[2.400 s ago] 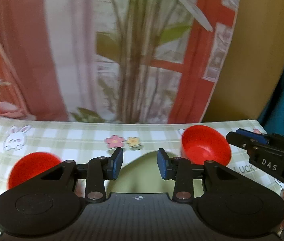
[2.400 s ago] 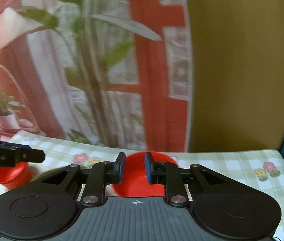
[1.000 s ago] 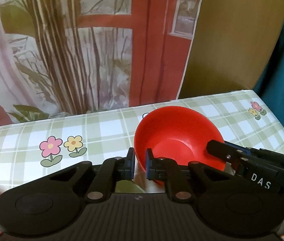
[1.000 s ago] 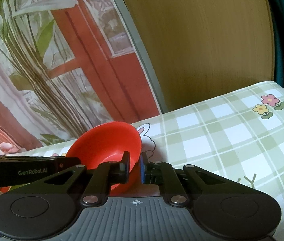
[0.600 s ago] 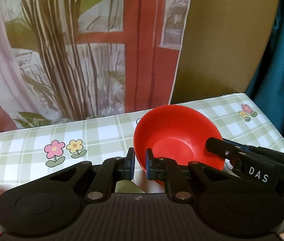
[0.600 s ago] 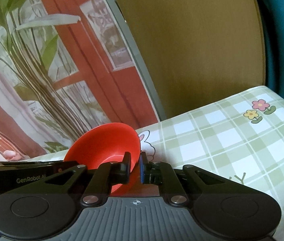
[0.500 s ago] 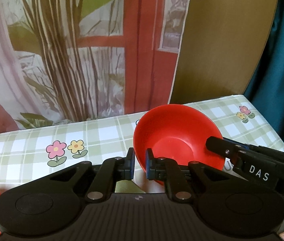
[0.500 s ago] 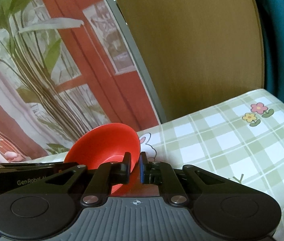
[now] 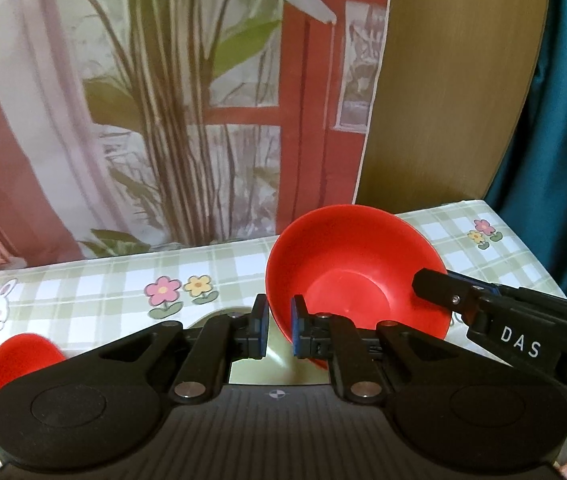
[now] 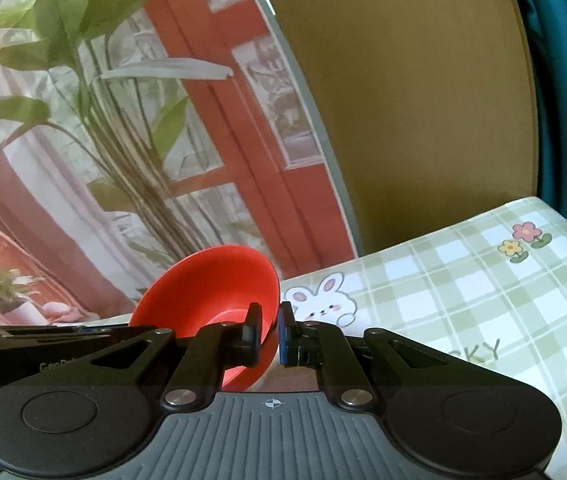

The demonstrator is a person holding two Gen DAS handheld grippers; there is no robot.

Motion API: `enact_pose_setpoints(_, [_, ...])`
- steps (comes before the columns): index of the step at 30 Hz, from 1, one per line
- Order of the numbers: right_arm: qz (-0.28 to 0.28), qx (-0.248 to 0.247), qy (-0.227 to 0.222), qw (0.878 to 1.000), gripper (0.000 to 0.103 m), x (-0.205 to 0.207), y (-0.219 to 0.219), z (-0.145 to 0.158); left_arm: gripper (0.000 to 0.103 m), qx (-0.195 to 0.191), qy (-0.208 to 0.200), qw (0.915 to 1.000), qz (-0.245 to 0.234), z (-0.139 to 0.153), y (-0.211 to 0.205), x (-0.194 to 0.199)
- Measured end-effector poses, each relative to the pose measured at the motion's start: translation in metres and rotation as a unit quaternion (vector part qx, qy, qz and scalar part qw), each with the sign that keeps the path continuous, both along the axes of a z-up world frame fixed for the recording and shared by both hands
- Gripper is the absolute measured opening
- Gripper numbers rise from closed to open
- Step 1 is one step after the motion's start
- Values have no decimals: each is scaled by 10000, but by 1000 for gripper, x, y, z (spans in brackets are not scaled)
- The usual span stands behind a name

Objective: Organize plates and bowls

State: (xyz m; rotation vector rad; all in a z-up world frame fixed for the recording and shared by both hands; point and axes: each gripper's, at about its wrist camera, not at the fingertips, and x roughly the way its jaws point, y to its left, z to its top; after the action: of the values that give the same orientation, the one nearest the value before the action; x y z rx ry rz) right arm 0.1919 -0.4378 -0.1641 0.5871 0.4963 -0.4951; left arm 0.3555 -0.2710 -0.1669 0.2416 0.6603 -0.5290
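A red bowl [image 9: 355, 276] hangs tilted above the checked tablecloth [image 9: 83, 292], held by both grippers. My left gripper [image 9: 279, 320] is shut on its near left rim. My right gripper [image 10: 269, 332] is shut on the opposite rim of the same bowl [image 10: 211, 288], and its fingers [image 9: 439, 286] reach in from the right in the left wrist view. A second red bowl [image 9: 19, 360] sits on the cloth at the lower left. Under the held bowl a pale green plate [image 9: 279, 372] shows, mostly hidden by my left gripper.
A printed backdrop of plants and a red window [image 9: 187, 120] stands behind the table. A brown board [image 10: 423, 100] and a teal curtain [image 9: 563, 120] are at the right. The tablecloth [image 10: 463, 280] runs to the table's right edge.
Both grippers have risen with the red bowl held between them, and the table has dropped lower in view. The second red bowl has come into sight at the lower left.
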Motion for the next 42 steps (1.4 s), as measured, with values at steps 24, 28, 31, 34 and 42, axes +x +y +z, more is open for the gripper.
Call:
enact_pose_setpoints(24, [803,-327,376,9955,8,45,83,20,12,-558,68,9970,536,11,93,-23])
enact_pose_setpoints(28, [953,-368,455,9937,8,58,97,18,12,-659,39,9957,647,12,111,-21])
enact_pose_setpoints(31, [1058,-422,544,9920,9,67,109,16,12,-738,6,9942,780,12,123,-21])
enact_pose_setpoints(34, [1199,-396,686,9896,10,77,121,10,12,-759,-96,9931,887,13,133,-23])
enact_pose_setpoints(42, [1620,-505,823,9821,10,112,143,9,12,-1025,-66,9879,1158,11,170,-14])
